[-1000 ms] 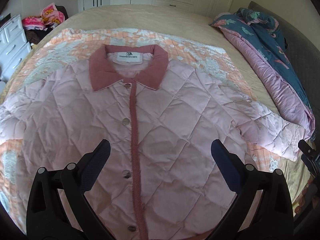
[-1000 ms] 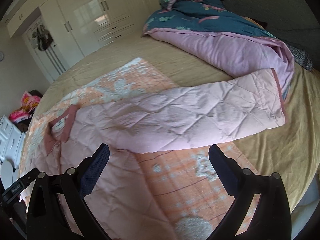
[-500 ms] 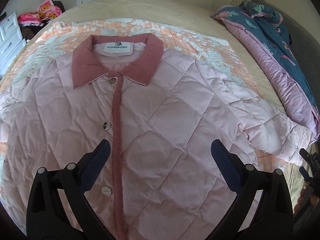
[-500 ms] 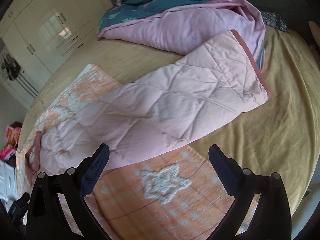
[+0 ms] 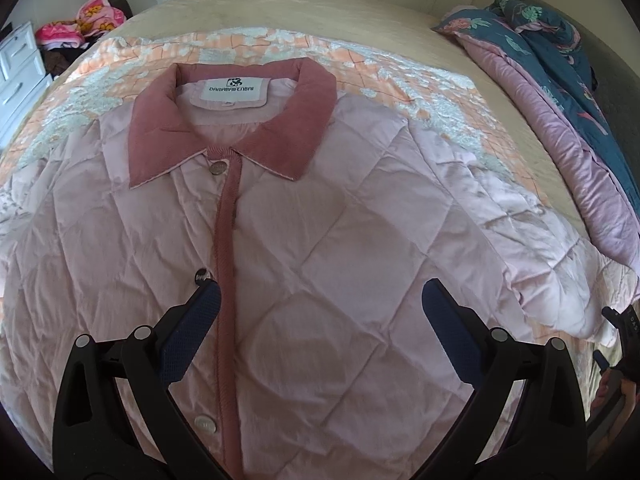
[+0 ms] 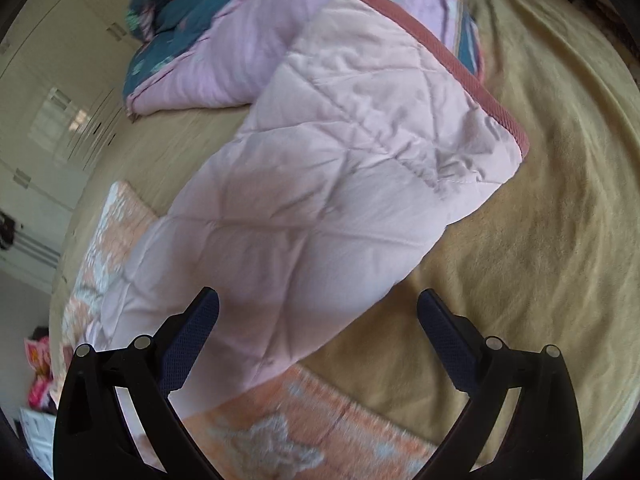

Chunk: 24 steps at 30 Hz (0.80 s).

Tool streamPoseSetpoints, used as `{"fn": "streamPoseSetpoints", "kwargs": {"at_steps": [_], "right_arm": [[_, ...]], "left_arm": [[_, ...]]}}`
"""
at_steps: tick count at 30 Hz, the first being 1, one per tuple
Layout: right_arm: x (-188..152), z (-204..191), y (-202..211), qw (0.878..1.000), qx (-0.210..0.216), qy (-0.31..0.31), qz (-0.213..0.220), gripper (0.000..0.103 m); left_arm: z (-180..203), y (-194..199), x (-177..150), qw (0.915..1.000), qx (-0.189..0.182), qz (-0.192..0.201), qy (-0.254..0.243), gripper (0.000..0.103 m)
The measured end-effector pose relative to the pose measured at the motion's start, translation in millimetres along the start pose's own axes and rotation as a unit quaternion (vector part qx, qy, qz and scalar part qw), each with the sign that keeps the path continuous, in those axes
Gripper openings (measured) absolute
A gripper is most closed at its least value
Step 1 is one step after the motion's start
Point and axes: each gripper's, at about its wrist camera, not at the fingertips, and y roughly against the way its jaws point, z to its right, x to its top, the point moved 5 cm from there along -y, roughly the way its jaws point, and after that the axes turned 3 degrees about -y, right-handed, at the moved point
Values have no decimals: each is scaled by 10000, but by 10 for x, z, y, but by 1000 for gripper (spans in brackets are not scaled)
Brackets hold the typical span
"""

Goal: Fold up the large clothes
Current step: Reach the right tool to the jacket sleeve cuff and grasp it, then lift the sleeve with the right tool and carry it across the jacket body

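A pink quilted jacket (image 5: 320,264) was seen laid flat, front up and buttoned, on an orange patterned blanket (image 5: 248,46) spread over the bed (image 5: 304,8). Its darker pink collar (image 5: 236,132) lay toward twelve o'clock in the left wrist view. The left claw (image 5: 320,330) was held above the jacket's chest with its jaws wide apart, nothing between them. A bunched blue and lilac quilt (image 5: 568,92) lay at two o'clock. In the right wrist view, the jacket's sleeve (image 6: 320,200) was stretched toward one o'clock onto the tan bed cover (image 6: 540,260), its cuff (image 6: 444,56) beside the quilt. The right claw (image 6: 318,328) was held over the sleeve, jaws apart and empty.
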Motion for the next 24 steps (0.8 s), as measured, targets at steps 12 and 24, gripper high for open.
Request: {"fn": "streamPoseSetpoints", "kwargs": {"at_steps": [12,24], "right_arm": [[272,139,102,9954,193,-211,914,37],[192,-882,1068,9706,1053,1364,1680,16]], "left_arm": [[-172,177,170,9995,-104,238,154,94],[-235,638,280,9985,-211,478,149,94]]}}
